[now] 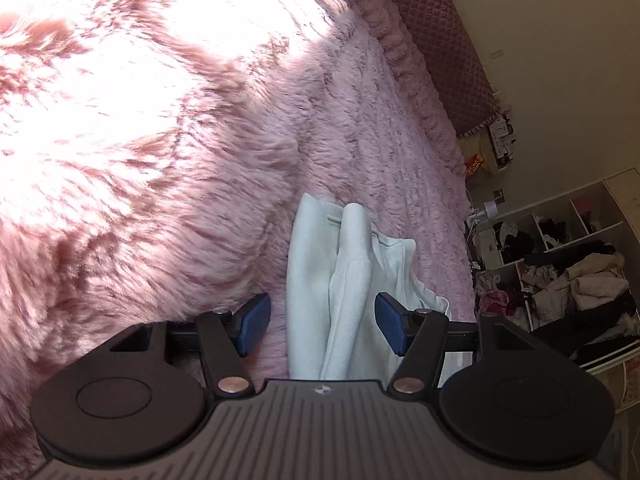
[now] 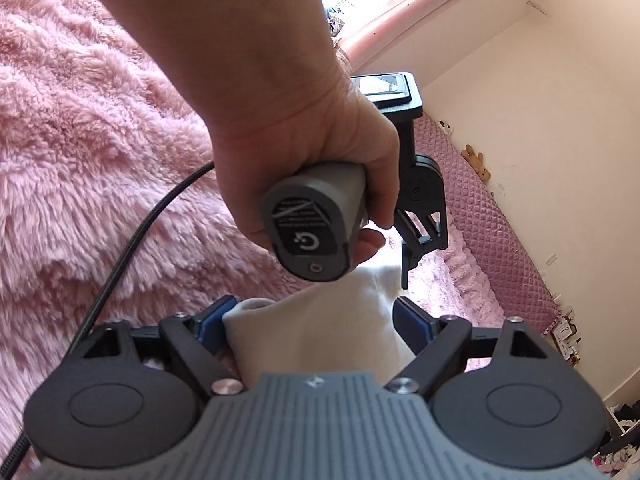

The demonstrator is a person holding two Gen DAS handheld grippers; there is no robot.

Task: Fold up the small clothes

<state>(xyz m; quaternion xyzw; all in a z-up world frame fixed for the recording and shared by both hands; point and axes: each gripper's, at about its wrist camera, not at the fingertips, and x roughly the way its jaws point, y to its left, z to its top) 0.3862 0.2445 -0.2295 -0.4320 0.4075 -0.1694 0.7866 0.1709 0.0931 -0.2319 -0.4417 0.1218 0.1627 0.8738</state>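
On the pink fluffy blanket lies a folded white garment, and both the left gripper and right gripper stand wide open around it, their pads not pressing it.

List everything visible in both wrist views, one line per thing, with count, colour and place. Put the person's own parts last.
pale garment: one, whitish, bunched on the blanket between both grippers' jaws
fluffy blanket: one, pink, covering the bed
quilted headboard: one, dusty pink, along the wall
open shelves: one unit, white, stuffed with clothes, beside the bed
plush toy: one, tan, on top of the headboard
cable: one, black, across the blanket
left gripper: one, black with blue pads, open
right gripper: one, black with blue pads, open
left hand: one, gripping the grey handle
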